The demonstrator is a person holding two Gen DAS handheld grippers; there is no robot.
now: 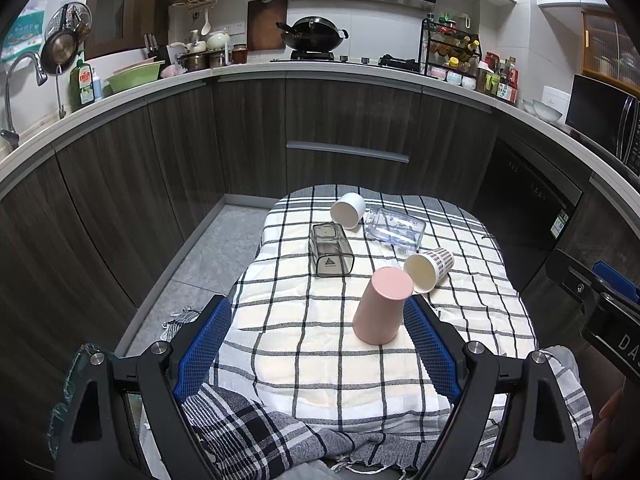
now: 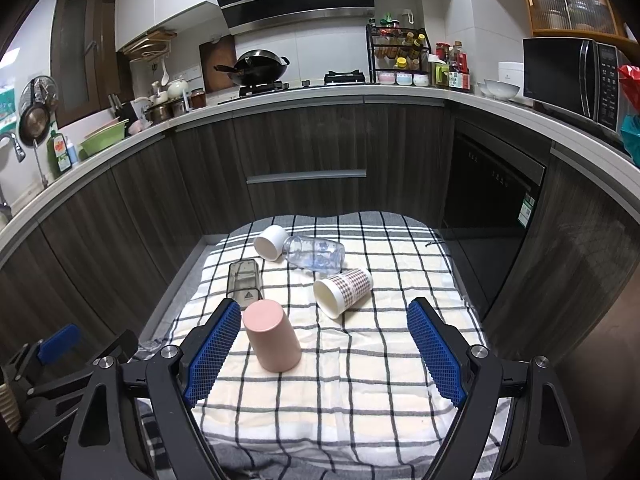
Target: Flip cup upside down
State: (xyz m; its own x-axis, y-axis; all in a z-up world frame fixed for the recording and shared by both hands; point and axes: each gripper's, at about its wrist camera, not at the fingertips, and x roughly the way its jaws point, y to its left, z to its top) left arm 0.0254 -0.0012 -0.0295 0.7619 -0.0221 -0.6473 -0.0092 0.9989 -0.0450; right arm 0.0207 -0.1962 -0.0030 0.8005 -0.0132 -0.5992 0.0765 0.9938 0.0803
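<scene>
A pink cup (image 1: 382, 306) stands upside down on the checked cloth (image 1: 312, 344); it also shows in the right wrist view (image 2: 272, 336). A patterned paper cup (image 1: 428, 270) (image 2: 342, 292), a white cup (image 1: 348, 210) (image 2: 271, 242), a clear glass jar (image 1: 394, 227) (image 2: 314, 257) and a smoky square cup (image 1: 330, 250) (image 2: 244, 282) all lie on their sides. My left gripper (image 1: 318, 320) is open and empty, its right finger beside the pink cup. My right gripper (image 2: 324, 326) is open and empty, the pink cup near its left finger.
The cloth covers a small table in front of dark kitchen cabinets (image 1: 344, 120). The floor (image 1: 208, 256) lies to the left. The right gripper's body (image 1: 600, 304) shows at the left view's right edge; the left gripper's body (image 2: 60, 364) shows low left in the right view.
</scene>
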